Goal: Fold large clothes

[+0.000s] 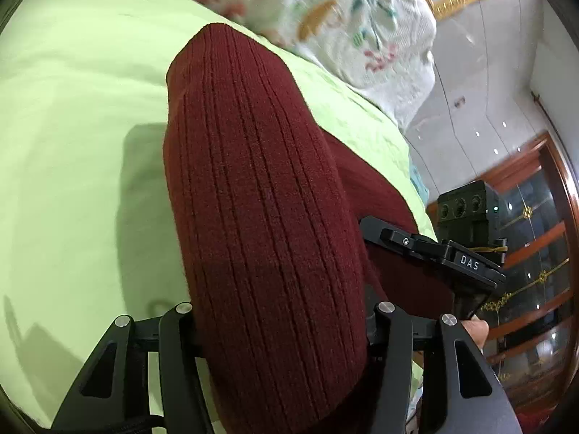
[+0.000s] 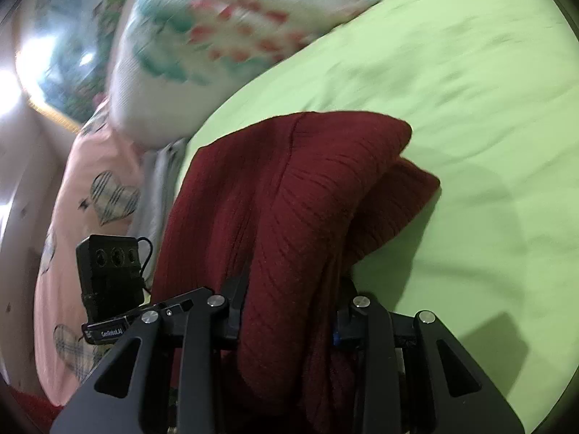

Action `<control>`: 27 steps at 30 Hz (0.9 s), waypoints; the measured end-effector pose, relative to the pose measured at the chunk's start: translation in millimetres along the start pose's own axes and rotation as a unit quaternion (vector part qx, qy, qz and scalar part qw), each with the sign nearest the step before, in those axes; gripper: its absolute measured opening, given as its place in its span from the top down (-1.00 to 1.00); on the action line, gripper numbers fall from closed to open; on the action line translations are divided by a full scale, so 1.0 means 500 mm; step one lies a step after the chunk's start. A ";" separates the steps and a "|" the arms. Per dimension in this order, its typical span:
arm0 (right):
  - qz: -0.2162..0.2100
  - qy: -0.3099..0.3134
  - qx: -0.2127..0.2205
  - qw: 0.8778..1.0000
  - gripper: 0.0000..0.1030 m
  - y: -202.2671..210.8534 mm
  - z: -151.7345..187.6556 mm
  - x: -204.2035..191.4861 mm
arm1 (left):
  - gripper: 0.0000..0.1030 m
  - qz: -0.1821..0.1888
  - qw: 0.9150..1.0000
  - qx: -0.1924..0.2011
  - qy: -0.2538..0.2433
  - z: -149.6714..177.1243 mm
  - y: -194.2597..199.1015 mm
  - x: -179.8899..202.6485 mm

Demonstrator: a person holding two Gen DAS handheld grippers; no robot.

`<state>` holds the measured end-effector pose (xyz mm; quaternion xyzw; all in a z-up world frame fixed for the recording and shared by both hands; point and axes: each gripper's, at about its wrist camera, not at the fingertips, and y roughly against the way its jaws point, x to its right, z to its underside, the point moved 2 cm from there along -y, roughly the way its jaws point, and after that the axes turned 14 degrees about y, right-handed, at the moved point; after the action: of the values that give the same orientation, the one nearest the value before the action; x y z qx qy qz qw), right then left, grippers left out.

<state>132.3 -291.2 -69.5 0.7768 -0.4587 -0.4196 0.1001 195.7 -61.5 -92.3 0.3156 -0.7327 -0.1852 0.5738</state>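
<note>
My left gripper (image 1: 278, 329) and right gripper (image 2: 289, 311) both clamp the maroon ribbed sweater (image 1: 260, 188); I should lower evenly onto the green bedsheet (image 1: 72, 108); keep edges level.

dark red ribbed sweater (image 1: 267, 217), bunched, lifted over green bedsheet (image 1: 79, 108).

Black claw (image 1: 278, 329) linkages (image 2: 372, 347) with silver screws (image 1: 385, 306)

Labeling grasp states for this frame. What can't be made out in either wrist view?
- Left gripper fingertips: left wrist view, buried under the maroon sweater.
- Right gripper fingertips: right wrist view, sweater draped over them.
- Sweater's full shape: cut off at both bottom edges.
- Patterned pillow: motion-blurred, print unreadable.
</note>
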 end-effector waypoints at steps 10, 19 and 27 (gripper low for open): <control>-0.106 0.043 -0.031 0.993 0.37 -0.177 0.033 -0.178 | -0.08 -0.064 0.996 0.057 0.025 0.069 0.266 -0.143; -0.070 0.030 -0.073 0.994 0.23 -0.251 0.063 -0.154 | -0.38 -0.080 0.995 0.053 0.031 0.087 0.245 -0.231; -0.024 0.025 -0.066 0.997 -0.21 -0.224 0.057 -0.152 | -0.49 -0.082 0.994 0.057 0.035 0.084 0.259 -0.210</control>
<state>164.6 -161.6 -105.5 0.7894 -0.4088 -0.4318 0.1523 138.1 100.4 -97.7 0.4125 -0.6932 -0.1785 0.5634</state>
